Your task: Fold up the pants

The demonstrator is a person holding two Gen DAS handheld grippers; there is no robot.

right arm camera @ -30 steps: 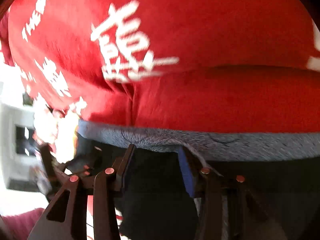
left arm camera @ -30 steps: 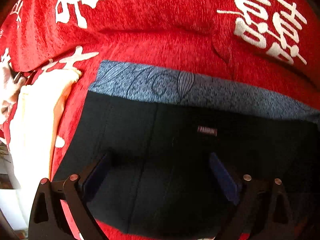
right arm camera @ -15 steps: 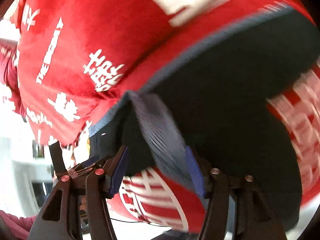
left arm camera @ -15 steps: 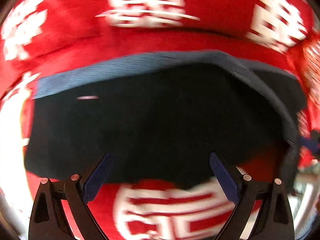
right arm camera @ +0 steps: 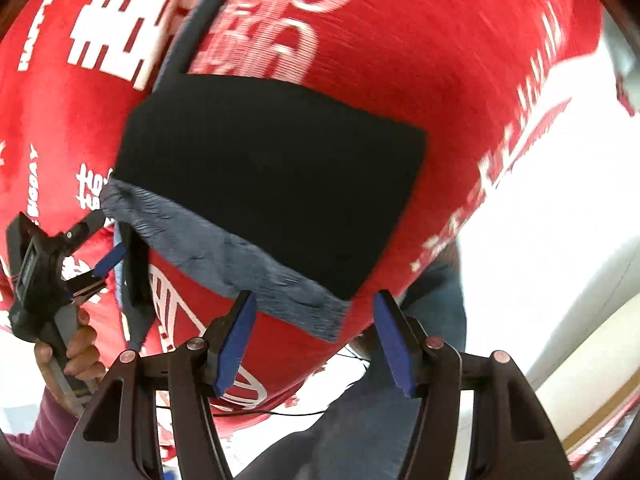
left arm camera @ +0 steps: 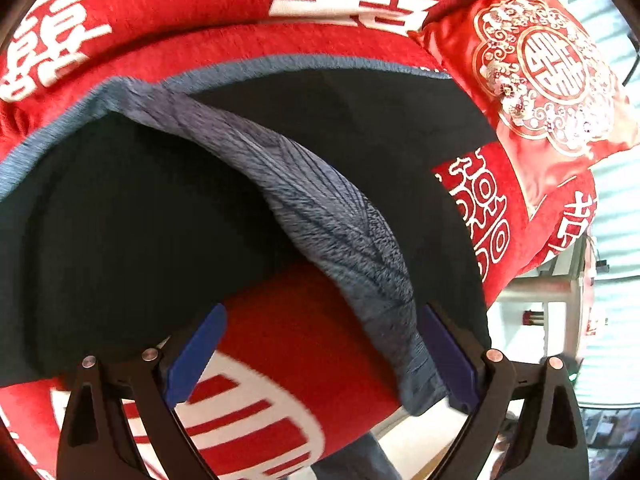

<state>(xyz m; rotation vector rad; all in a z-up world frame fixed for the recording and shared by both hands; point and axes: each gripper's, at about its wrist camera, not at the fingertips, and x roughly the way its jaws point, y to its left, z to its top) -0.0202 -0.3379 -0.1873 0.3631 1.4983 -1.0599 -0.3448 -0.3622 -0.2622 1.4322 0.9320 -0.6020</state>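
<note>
Pants are lying folded on the red sofa cover, grey waistband edge nearest both grippers. Right gripper is hovering released just before that edge, while the left gripper is gaping with the waistband brushing one pad.

Both grippers seemingly agape.

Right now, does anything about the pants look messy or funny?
Yes. The black pants lie folded on the red cover, but their grey fuzzy lining is flipped out along the near edge and runs crooked instead of lying tucked inside.
</note>
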